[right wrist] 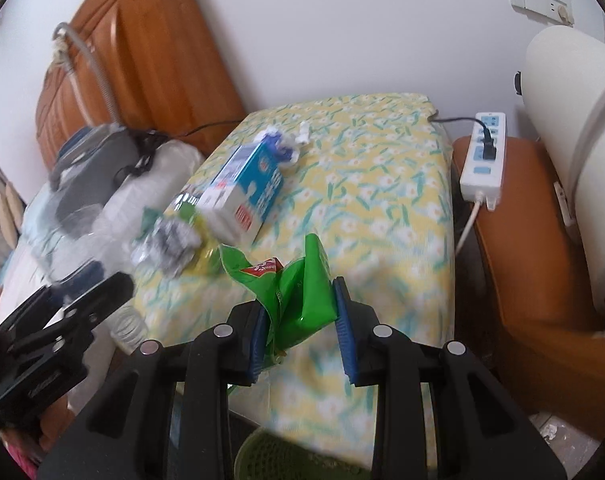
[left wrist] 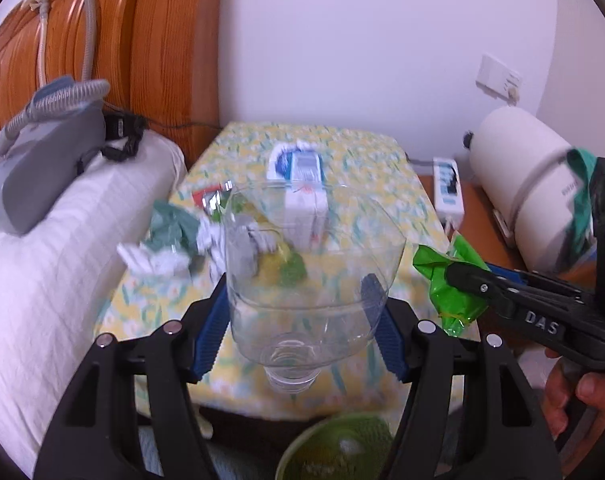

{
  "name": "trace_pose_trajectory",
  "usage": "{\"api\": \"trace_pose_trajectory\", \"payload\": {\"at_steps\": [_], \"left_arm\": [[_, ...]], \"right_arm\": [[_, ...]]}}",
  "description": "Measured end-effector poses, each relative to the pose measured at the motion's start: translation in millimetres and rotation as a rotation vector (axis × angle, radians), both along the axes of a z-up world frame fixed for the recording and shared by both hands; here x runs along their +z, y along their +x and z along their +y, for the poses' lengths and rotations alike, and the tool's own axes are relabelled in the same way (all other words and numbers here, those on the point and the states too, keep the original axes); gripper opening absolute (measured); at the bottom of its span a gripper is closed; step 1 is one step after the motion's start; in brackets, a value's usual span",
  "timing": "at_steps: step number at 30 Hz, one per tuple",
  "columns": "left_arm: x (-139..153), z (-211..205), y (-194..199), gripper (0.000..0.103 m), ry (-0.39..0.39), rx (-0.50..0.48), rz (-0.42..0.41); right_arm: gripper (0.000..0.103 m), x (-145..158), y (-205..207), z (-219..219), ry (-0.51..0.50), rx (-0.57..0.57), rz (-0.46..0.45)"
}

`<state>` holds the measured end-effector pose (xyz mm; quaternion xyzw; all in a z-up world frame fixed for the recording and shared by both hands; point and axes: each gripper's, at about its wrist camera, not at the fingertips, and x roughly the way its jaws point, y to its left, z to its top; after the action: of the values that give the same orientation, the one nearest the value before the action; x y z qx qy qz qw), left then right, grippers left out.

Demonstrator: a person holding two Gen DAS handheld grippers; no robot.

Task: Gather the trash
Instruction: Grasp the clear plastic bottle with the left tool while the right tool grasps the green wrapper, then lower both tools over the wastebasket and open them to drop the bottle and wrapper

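My left claw (left wrist: 302, 312) pinches a clear cut bottle (left wrist: 314, 264), neck toward me at 6 o'clock, open mouth facing away at 12; both blue pads press its sides. My right claw (right wrist: 302, 320) is pressed onto a crumpled green wrapper (right wrist: 298, 296), which sticks up out of the jaws toward 12. From the left view the wrapper (left wrist: 442, 280) sits at 3 o'clock of the bottle, just beside it, with my hand (left wrist: 578, 392) under the right claw. On the floral table (right wrist: 362, 184): a milk carton (right wrist: 242, 196) at 11 o'clock of the right claw, crumpled paper and foil scraps (left wrist: 170, 248) at 10 o'clock of the left claw. A green basket (left wrist: 338, 452) shows at 6, below both claws, blurred.
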<state>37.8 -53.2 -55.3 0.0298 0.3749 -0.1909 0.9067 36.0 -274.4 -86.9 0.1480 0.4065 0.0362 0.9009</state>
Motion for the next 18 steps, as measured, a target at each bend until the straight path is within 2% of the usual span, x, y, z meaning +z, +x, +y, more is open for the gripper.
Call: {"api": "trace_pose_trajectory", "payload": {"at_steps": [4,8,10,14,17,18], "left_arm": [[-25,1,-27,0.062,0.039,-0.044,0.081],[-54,6,-47,0.062,0.058,-0.076,0.162],[-62,10,-52,0.062,0.067,-0.071,0.184],[-66,12,-57,0.062,0.084,-0.07,0.192],[-63,12,-60,0.062,0.086,-0.076,0.179],[-62,11,-61,0.062,0.086,-0.081,0.176]], "right_arm": [[0.03,-21,-42,17,-0.05,0.074,0.068],[0.03,-64,-76,34,-0.063,0.165,0.203],[0.03,-88,-89,41,-0.069,0.203,0.27],[0.031,-116,-101,54,-0.057,0.249,0.329],[0.041,-131,-99,62,-0.076,0.27,0.366],[0.054,-134,-98,64,-0.084,0.265,0.371]]}}
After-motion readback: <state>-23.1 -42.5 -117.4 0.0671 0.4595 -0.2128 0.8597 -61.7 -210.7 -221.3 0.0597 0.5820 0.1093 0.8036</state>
